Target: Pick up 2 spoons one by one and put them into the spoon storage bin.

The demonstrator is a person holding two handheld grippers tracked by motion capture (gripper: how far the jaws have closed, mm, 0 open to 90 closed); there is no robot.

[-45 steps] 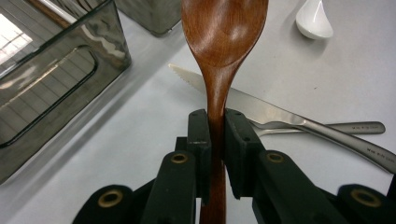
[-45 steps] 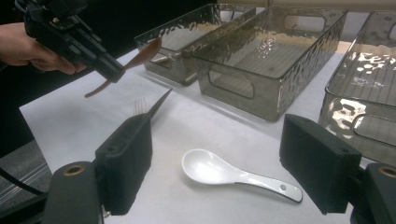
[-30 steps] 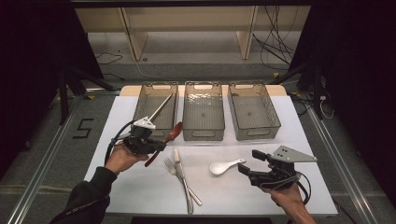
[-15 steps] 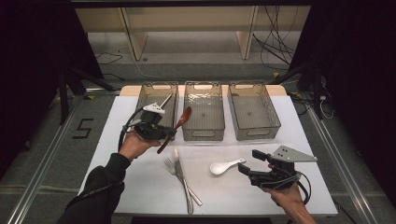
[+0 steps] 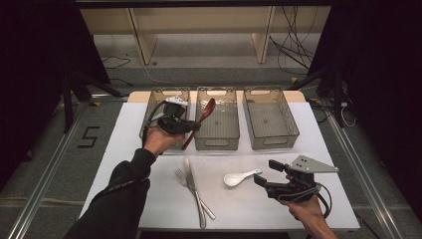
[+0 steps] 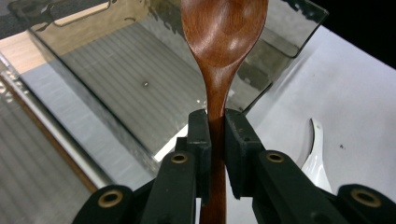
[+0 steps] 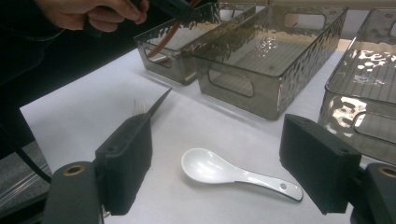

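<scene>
My left gripper (image 5: 193, 126) is shut on the handle of a brown wooden spoon (image 5: 206, 112). It holds the spoon tilted over the front left part of the middle clear bin (image 5: 217, 141), with the bowl end above the bin's inside. In the left gripper view the spoon (image 6: 219, 70) stands pinched between the black jaws of my left gripper (image 6: 217, 128), over the ribbed bin floor (image 6: 130, 84). My right gripper (image 5: 266, 173) rests open near the table's front right. A white ceramic spoon (image 7: 224, 171) lies on the table just ahead of my right gripper (image 7: 219, 144), bowl to the left.
Three clear bins stand in a row at the back: left bin (image 5: 155, 102), middle one, right bin (image 5: 271, 137). A fork (image 5: 180, 175) and a knife (image 5: 191, 184) lie side by side at the front middle of the white table (image 5: 124, 144). The white spoon (image 6: 317, 158) lies right of the bin.
My left gripper has carried the wooden spoon away from me and to the right, from the table in front of the left bin to over the middle bin. My right gripper has stayed still.
</scene>
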